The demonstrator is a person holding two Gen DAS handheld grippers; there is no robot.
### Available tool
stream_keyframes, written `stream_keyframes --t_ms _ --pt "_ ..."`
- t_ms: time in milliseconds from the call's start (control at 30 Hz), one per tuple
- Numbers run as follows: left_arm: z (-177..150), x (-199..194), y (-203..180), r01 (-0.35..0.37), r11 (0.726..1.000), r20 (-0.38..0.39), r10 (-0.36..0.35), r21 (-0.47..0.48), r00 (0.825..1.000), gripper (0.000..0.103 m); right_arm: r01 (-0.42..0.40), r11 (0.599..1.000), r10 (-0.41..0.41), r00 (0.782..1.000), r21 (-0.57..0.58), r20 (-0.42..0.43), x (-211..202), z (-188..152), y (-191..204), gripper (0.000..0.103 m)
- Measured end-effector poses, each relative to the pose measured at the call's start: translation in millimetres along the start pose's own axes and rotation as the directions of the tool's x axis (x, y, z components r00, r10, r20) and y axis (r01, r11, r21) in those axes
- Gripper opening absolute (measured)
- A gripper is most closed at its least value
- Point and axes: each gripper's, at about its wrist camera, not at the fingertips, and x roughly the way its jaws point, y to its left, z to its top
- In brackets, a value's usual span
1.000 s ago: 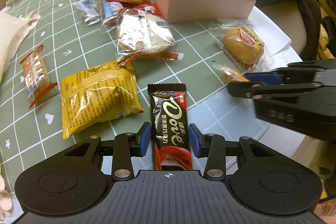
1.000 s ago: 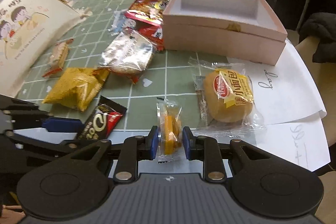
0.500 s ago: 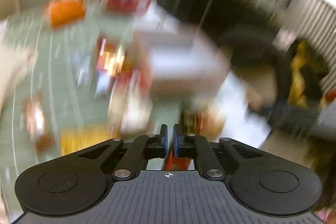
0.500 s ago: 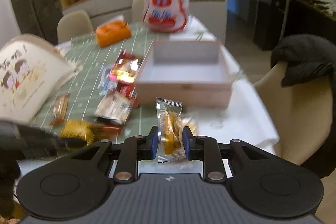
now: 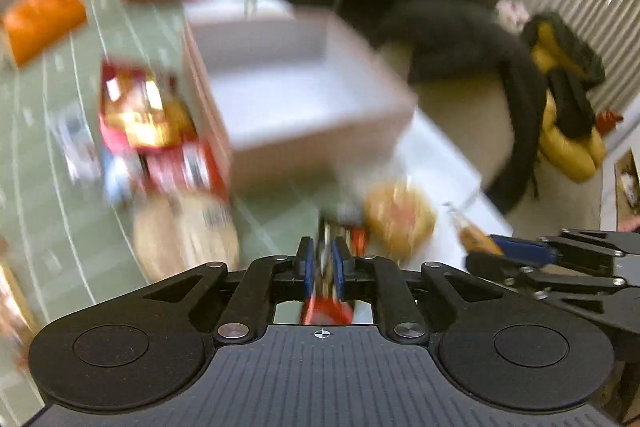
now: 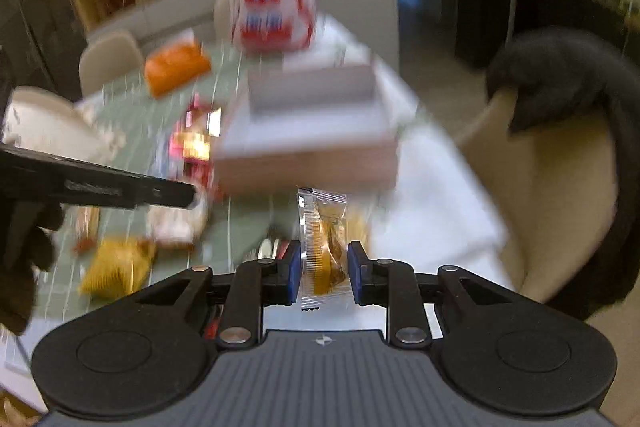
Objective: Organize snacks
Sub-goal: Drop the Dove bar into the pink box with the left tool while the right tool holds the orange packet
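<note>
Above green table (image 6: 224, 227): left tongs (image 5: 320, 265) pinching seemingly chocolate bar (image 5: 326, 309), right tongs (image 6: 323, 267) clamping clear-wrapped snack (image 6: 325, 251) upright.

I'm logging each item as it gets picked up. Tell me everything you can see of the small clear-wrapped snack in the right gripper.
The small clear-wrapped snack is a narrow transparent plastic sachet with crimped, serrated ends and an orange-yellow piece inside, its exact kind unclear. It stands upright, top end rising above the fingertips, pinched at its lower half between the blue pads of the right gripper. It is lifted off the table, in front of the open pink box, touching nothing but the pads. The left wrist view shows it only as an orange sliver.
</note>
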Motion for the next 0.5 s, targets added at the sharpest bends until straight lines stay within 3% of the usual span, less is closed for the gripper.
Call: stream_keyframes --t_ms 100,200,367,500 --pt "-23 10 -21 -0.047 0.991 -0.035 0.052 0.127 0.998 0.014 0.015 1.0 -0.016 0.996 -0.011 -0.091 29 -24 7 0.024" --pt "-42 19 -50 -0.132 0.941 -0.026 0.147 0.311 0.989 0.016 0.033 0.999 -0.034 0.991 -0.015 -0.128 45 -41 12 0.024" --pt "-55 40 -62 -0.156 0.884 -0.062 0.203 0.44 0.977 0.021 0.089 0.996 -0.088 0.991 0.003 -0.102 42 -47 5 0.047" --pt "-56 45 -65 -0.077 0.876 -0.114 0.148 0.476 0.982 0.065 0.094 0.993 -0.088 0.992 0.071 -0.087 37 -45 -11 0.048"
